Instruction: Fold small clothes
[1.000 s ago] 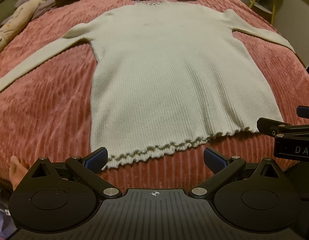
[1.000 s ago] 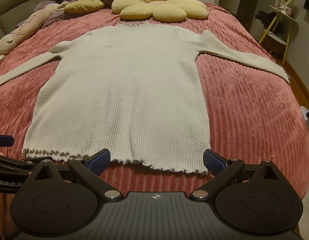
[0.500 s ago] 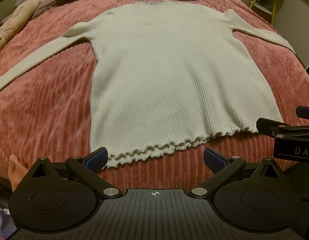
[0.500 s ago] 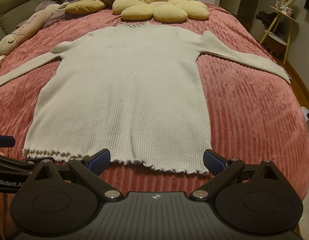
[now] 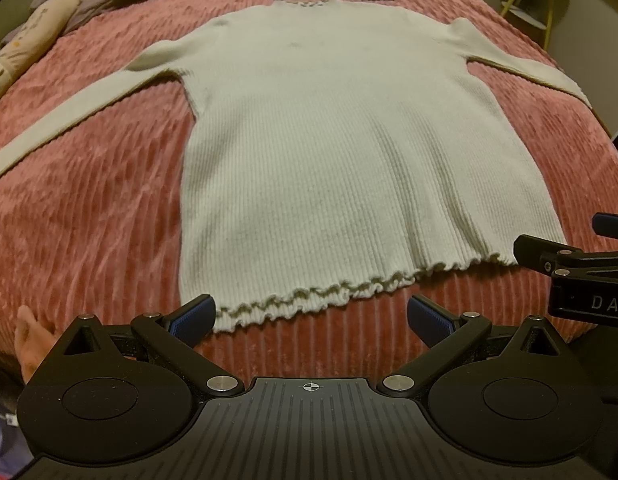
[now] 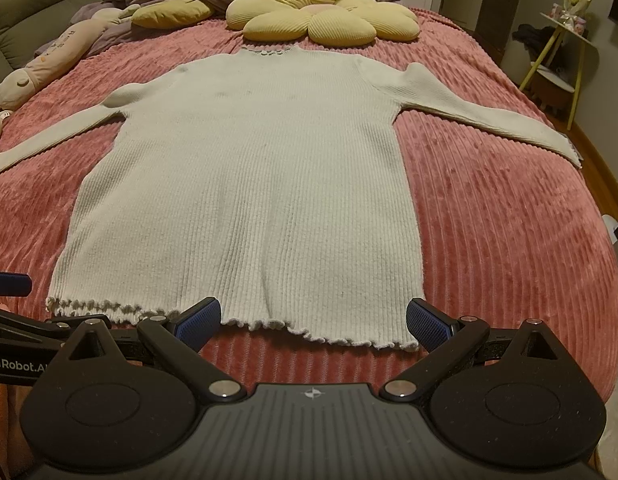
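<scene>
Sweater [image 6: 245,184] flat on bed [image 6: 509,240], sleeves spread, collar at 12 o'clock by flower pillow [image 6: 321,16]. Left tool [image 5: 309,316] and right tool [image 6: 313,322] wide, empty, seemingly just above hem at 6 o'clock.

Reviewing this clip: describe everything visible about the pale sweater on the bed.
The pale cream ribbed-knit long-sleeved sweater lies flat and unfolded on the pink corduroy-textured bedspread, neck toward the yellow flower-shaped cushion, hem nearest the cameras. Both sleeves are spread outward and angle down toward the bed's sides. Hem, collar and the right cuff have a frilled lettuce edge. A faint darker mark shows on the chest. Nothing grips it: both grippers sit just short of the hem, jaws open.
</scene>
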Demonstrator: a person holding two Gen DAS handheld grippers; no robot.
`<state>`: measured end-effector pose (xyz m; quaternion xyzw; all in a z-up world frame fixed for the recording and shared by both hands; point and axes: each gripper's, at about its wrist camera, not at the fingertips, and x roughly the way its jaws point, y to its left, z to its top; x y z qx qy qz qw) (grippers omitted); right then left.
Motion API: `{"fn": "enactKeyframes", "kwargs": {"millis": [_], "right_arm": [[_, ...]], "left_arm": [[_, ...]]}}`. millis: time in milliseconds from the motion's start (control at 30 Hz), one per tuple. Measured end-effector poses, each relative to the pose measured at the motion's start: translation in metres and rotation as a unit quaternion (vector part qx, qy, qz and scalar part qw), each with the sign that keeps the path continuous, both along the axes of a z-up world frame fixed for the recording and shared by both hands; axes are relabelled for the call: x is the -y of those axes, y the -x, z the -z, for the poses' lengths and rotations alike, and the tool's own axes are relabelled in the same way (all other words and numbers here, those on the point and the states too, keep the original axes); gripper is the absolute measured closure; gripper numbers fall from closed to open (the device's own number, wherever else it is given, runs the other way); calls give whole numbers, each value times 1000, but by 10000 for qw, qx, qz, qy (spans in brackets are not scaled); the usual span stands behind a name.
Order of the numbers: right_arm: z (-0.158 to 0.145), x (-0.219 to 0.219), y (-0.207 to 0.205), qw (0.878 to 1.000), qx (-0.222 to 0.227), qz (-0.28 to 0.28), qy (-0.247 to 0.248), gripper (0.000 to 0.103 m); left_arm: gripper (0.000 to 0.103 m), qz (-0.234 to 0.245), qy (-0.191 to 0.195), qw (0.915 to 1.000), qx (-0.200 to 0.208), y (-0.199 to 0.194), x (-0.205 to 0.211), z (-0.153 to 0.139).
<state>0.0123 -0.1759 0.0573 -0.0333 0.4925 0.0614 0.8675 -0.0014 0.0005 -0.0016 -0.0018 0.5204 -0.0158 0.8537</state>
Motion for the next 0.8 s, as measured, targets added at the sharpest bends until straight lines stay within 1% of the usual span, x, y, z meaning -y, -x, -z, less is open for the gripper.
{"fn": "enactKeyframes", "kwargs": {"millis": [800], "right_arm": [[2, 0, 1, 9999, 77, -44, -136, 4]], "left_arm": [[0, -42, 51, 10000, -21, 0, -3, 2]]}}
